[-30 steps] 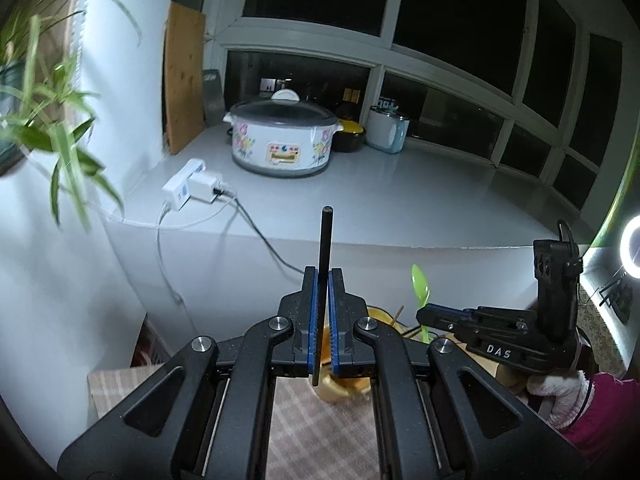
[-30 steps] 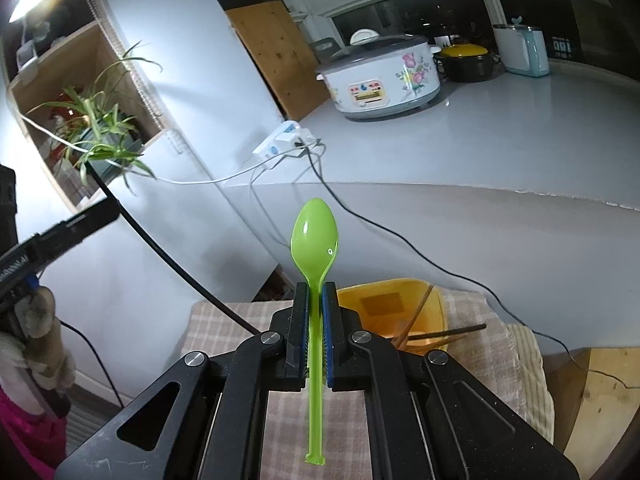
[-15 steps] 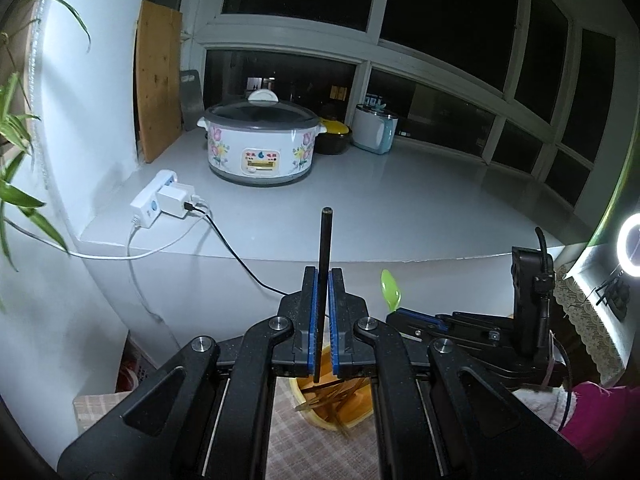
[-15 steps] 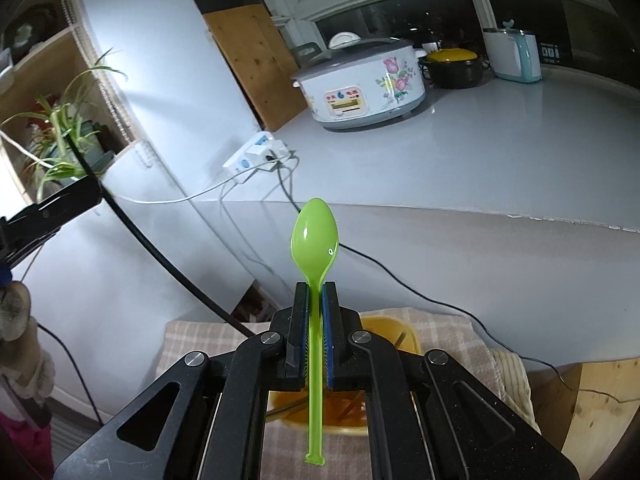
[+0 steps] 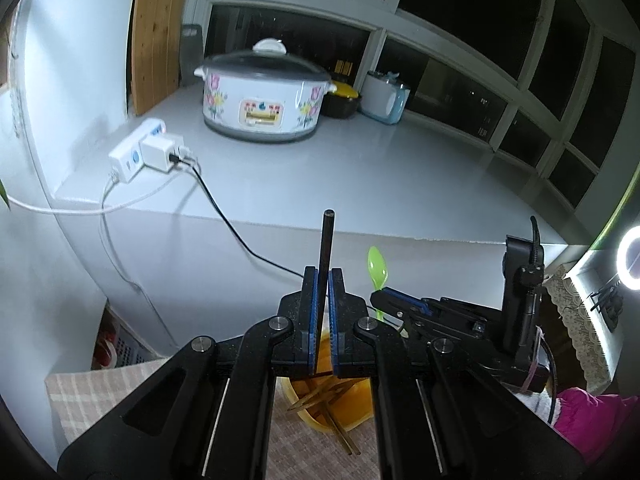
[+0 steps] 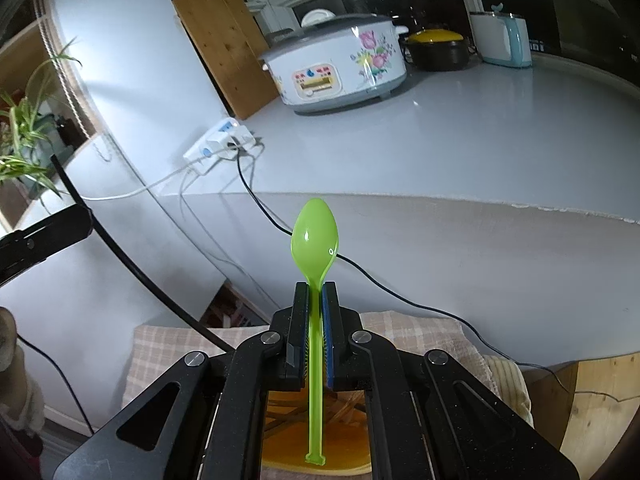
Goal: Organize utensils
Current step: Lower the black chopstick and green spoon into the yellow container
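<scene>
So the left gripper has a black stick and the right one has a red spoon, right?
Nearly. The left gripper does hold the black stick, but the spoon in the right gripper is green, not red. The right wrist view shows it best, bowl up between the shut fingers.

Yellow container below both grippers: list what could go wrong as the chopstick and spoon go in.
1. The left gripper and right gripper sit close together over the yellow container; they could collide.
2. The green spoon is pinched by its thin handle, bowl up; it may pivot on release.
3. Wooden chopsticks already lie crossed inside and could deflect the black chopstick onto the checked cloth.
</scene>
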{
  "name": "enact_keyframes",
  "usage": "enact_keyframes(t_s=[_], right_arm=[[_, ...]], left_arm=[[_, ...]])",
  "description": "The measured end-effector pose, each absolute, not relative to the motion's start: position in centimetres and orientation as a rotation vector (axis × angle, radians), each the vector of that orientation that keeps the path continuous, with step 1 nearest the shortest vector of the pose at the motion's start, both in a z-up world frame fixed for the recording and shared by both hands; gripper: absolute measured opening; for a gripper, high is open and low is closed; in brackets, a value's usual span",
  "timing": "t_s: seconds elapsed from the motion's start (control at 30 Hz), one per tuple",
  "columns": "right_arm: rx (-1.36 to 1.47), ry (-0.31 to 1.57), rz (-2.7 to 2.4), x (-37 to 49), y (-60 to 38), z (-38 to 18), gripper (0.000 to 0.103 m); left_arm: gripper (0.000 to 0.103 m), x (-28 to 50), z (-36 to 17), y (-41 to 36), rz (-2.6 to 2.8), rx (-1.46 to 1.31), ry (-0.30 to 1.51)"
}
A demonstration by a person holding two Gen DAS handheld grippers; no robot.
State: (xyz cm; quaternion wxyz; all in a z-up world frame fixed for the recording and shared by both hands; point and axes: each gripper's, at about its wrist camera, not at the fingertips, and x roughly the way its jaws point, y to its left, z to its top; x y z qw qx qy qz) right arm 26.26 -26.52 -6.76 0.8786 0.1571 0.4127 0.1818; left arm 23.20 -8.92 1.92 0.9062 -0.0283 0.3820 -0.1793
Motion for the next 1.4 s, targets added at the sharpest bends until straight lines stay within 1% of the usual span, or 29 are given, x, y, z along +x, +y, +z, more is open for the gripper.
enact_keyframes(t_s=[0.63,0.97,1.4], right_arm=[[0.312,0.919,0.404,25.5,-26.3,-8.8,0.005],[0.330,0.986,0.412,24.0,-26.4,-10.2,0.005],[0.341,1.010,0.413,22.4,-26.8,-10.0,0.005]], left_arm=[[0.002,22.4,-1.8,-8.6,-0.368,-0.112,0.885],[0.002,21.1,-3.9,-8.5,-0.370,-0.125,0.944],[0.003,19.0,-3.7,-8.1,-0.363,-0.133,0.950]])
